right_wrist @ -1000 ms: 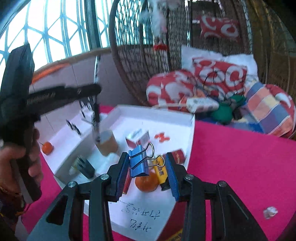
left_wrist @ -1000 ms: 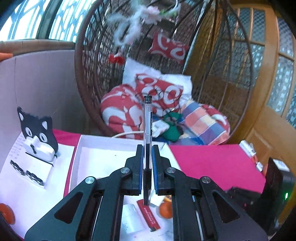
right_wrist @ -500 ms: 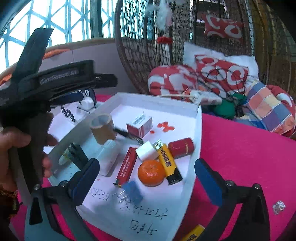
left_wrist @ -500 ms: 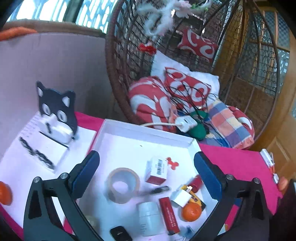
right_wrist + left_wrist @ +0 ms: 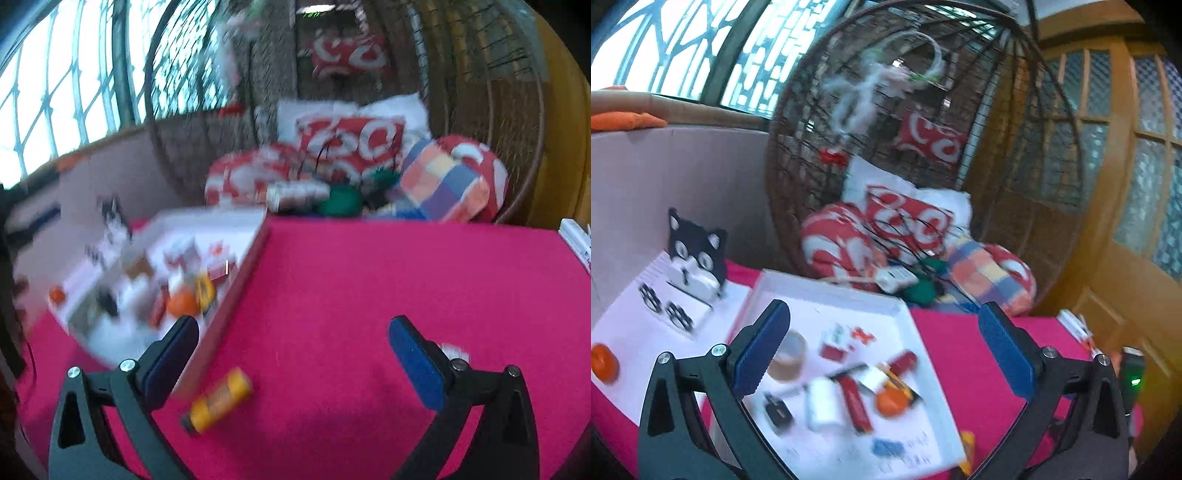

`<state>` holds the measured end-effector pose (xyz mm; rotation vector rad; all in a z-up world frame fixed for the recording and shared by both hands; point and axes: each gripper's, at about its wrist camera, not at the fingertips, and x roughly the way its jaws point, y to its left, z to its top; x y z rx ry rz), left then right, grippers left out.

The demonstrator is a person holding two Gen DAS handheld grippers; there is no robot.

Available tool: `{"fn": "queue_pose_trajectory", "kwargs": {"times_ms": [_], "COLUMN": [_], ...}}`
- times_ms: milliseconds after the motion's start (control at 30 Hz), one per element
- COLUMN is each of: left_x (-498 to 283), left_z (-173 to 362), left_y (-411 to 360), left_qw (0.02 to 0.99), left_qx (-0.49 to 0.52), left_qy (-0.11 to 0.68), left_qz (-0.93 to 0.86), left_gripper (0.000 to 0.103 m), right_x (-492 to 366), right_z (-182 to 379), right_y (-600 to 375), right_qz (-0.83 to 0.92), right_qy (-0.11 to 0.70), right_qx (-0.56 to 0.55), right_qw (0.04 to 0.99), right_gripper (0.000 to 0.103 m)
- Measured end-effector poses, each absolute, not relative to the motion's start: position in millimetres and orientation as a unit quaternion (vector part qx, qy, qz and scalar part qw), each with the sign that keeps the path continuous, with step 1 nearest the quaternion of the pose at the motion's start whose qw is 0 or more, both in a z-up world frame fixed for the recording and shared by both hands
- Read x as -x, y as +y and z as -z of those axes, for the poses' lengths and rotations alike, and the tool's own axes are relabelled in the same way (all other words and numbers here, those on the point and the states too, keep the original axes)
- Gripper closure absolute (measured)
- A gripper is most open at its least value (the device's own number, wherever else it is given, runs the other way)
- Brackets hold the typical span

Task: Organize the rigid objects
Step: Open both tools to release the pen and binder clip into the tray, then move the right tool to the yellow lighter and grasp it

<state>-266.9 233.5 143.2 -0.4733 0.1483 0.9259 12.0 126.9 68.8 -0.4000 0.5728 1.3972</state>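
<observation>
A white tray on the pink table holds small items: a tape roll, an orange fruit, a red stick, a white cylinder, a blue binder clip and a pen. My left gripper is open and empty above the tray. My right gripper is open and empty over the pink cloth to the right of the tray. A yellow tube lies on the cloth near its left finger.
A cat-shaped holder stands on a white sheet left of the tray, with another orange fruit. A wicker hanging chair with cushions stands behind the table. A small crumpled bit lies on the cloth at right.
Both grippers opened: the left let go of the pen and the right let go of the blue binder clip, both now in the tray. The right gripper has swung right over the cloth.
</observation>
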Motion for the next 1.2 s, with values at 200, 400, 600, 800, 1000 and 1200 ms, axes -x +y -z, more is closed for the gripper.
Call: {"fn": "queue_pose_trajectory", "kwargs": {"times_ms": [200, 400, 600, 800, 1000, 1200], "left_x": [241, 241, 264, 271, 258, 244], "left_z": [-115, -94, -92, -89, -88, -91], "left_y": [196, 184, 195, 194, 196, 194], "left_qw": [0.893, 0.892, 0.873, 0.869, 0.872, 0.877], "left_qx": [0.200, 0.215, 0.253, 0.257, 0.255, 0.248], "left_qy": [0.151, 0.172, 0.155, 0.153, 0.163, 0.172], "left_qz": [-0.374, -0.357, -0.388, -0.394, -0.385, -0.374], "left_gripper": [0.000, 0.000, 0.000, 0.000, 0.000, 0.000], "right_x": [-43, -25, 47, 51, 66, 64], "right_z": [-49, -47, -34, -21, -3, -1], "right_y": [102, 106, 138, 174, 181, 179], "right_qz": [-0.604, -0.657, -0.741, -0.777, -0.766, -0.769], "right_qy": [0.275, 0.273, 0.168, 0.217, 0.201, 0.207], "right_qx": [0.191, 0.208, 0.334, 0.352, 0.400, 0.394], "right_qw": [0.723, 0.671, 0.557, 0.474, 0.461, 0.459], "right_gripper": [0.000, 0.000, 0.000, 0.000, 0.000, 0.000]}}
